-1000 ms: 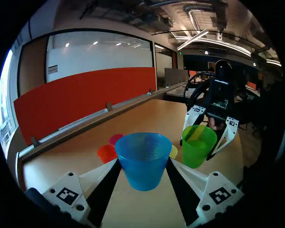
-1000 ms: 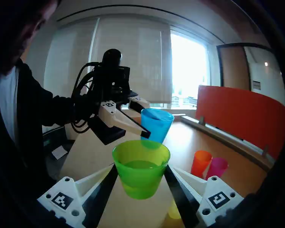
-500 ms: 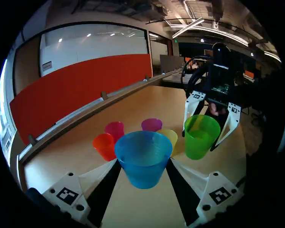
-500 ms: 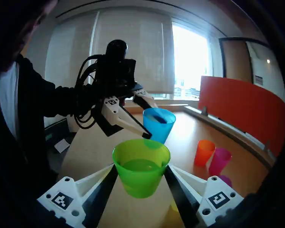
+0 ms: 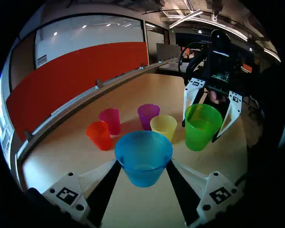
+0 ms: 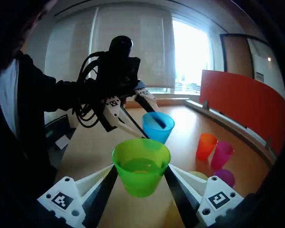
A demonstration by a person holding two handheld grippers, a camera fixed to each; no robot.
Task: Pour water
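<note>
Green cup (image 6: 141, 167) stands upright, mouth facing up.

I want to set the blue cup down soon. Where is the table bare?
Bare wood lies between the orange cup and the red divider, and on the far table beyond the purple cup. Ahead of the blue cup it is crowded: those two, the pink cup and the yellow cup cluster, with the green cup beside them.

Yellow cup (image 6: 198, 175) largely hidden behind green cup (image 6: 141, 167); purple cup (image 6: 225, 176) partly.
</note>
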